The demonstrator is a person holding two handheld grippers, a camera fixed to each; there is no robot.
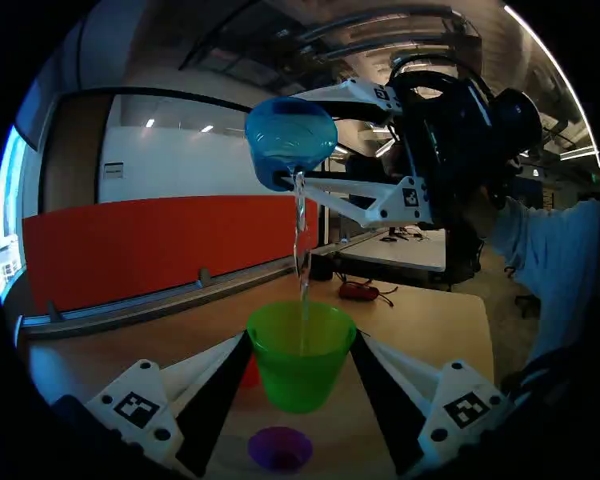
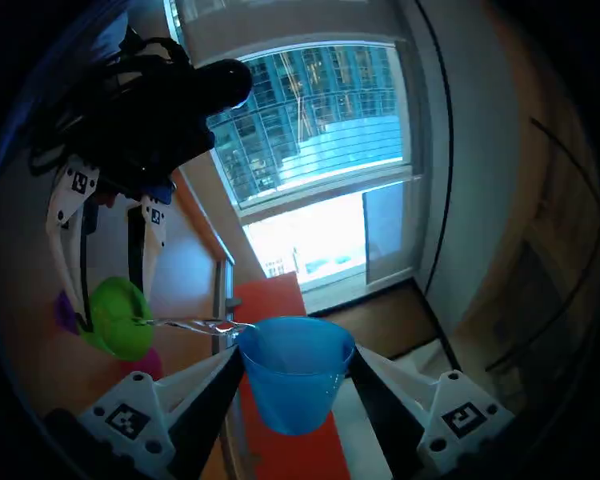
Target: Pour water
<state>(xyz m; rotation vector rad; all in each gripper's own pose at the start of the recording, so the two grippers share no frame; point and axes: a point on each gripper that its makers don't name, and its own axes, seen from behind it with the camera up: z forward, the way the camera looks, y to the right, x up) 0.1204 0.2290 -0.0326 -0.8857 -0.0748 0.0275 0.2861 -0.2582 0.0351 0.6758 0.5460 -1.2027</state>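
Translucent blue cup (image 2: 294, 392), clamped in our tipped right gripper (image 2: 296, 356), streams clear water (image 1: 302, 240) into the tapered green cup (image 1: 300, 376) our left gripper (image 1: 302, 344) grips upright below it.

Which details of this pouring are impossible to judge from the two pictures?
- How full the green cup is: the left gripper view faces its tinted wall, and in the right gripper view it is too small.
- How much the blue cup holds: the right gripper view shows its side, and the translucent wall gives no clear level.
- What the red object behind the green cup is: in the left gripper view, the cup hides most of it.
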